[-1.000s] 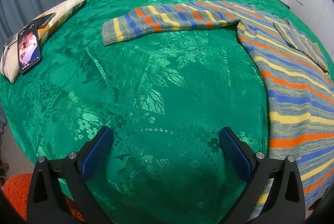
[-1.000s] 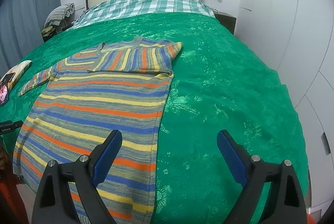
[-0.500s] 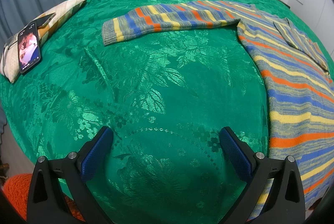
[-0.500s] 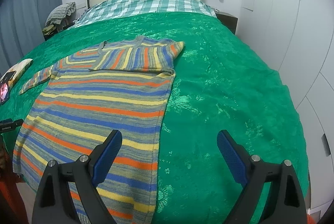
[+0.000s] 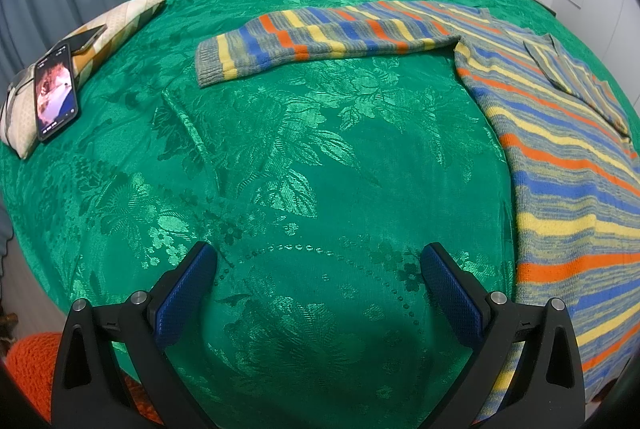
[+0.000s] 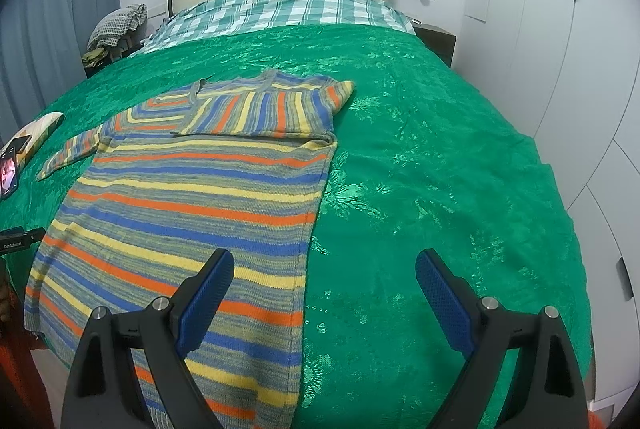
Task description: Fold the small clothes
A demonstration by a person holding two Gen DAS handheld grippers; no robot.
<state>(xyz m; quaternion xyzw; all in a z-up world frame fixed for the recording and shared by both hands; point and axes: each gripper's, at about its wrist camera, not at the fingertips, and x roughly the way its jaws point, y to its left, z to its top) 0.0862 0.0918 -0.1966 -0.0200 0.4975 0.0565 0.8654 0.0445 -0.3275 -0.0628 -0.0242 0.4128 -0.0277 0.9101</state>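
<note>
Nothing has moved; striped sweater [image 6: 192, 197] shows no label.

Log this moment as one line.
striped sweater: flat on bed | one sleeve folded, other sleeve out | left hand-held gripper: open | right hand-held gripper: open

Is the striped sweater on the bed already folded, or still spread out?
Partly folded: one sleeve lies across the striped sweater; the other sleeve is spread on the green bedspread.
</note>
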